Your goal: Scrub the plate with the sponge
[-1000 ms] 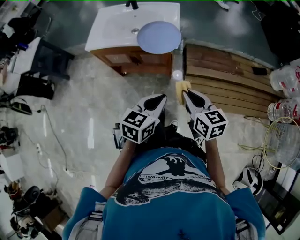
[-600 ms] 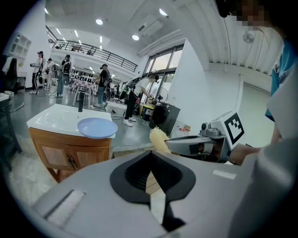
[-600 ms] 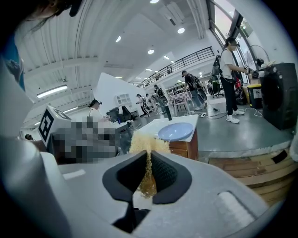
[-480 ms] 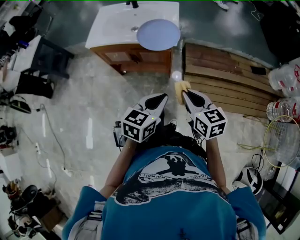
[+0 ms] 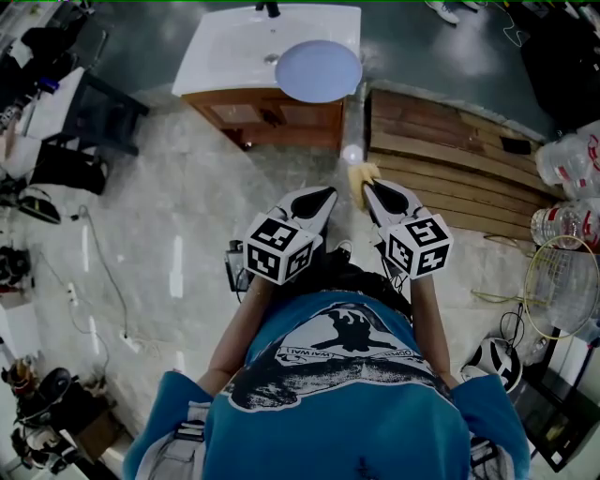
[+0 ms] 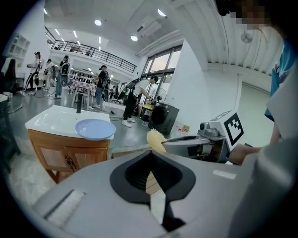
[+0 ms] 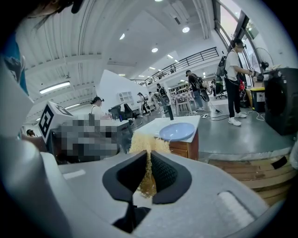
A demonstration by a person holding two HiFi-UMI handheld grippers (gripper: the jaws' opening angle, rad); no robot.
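Note:
A pale blue plate lies on the right part of a white basin top on a wooden cabinet, well ahead of both grippers. The plate shows in the left gripper view and, as the plate, in the right gripper view. My right gripper is shut on a yellow fibrous sponge; the sponge sticks out between its black pads. My left gripper is shut and holds nothing. The two grippers hover side by side in front of the person's chest, above the floor.
A black tap stands at the basin's back. A wooden slatted platform lies to the right of the cabinet. Plastic bottles and a racket are at the right edge. Chairs and cables clutter the left floor.

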